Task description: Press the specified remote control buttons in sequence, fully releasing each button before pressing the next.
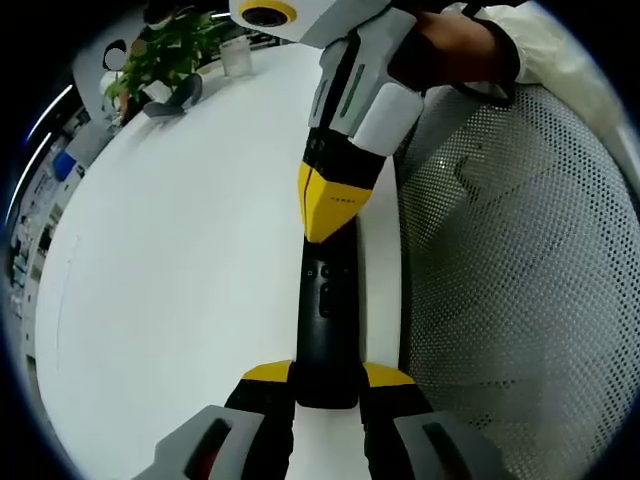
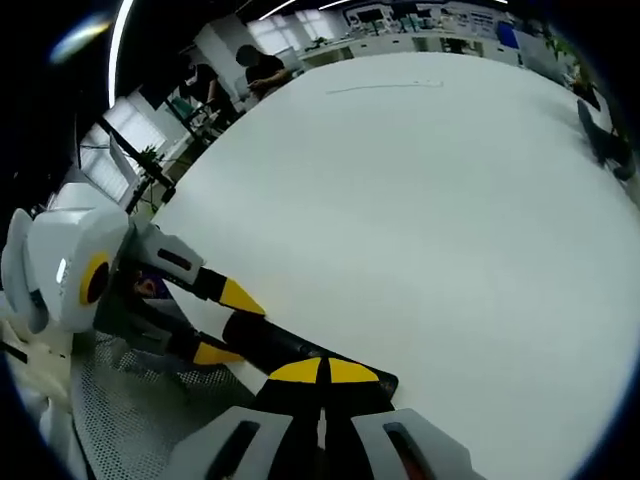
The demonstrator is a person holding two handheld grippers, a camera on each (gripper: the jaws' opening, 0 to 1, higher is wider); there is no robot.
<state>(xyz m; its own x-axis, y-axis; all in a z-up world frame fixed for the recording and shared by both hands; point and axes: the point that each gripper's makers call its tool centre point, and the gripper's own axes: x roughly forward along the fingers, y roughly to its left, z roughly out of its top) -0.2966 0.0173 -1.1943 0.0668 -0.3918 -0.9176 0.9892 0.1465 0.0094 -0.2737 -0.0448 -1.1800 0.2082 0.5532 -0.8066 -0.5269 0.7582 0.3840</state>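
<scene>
A long black remote control point(image 1: 325, 300) lies along the white table's point(image 1: 170, 260) edge. My left gripper point(image 1: 326, 375) is shut on its near end, one yellow-tipped jaw on each side. My right gripper point(image 1: 328, 215) comes down from above with its yellow tips closed together, their point resting on the remote's far half just above the buttons. In the right gripper view, my right gripper point(image 2: 324, 372) shows shut tips over the remote point(image 2: 275, 345), and the left gripper point(image 2: 228, 325) holds the remote from the left.
A white mesh chair point(image 1: 510, 280) stands close against the table edge beside the remote. A potted plant point(image 1: 160, 55) and a clear cup point(image 1: 235, 55) sit at the table's far end. A person point(image 2: 255, 70) sits far behind the table.
</scene>
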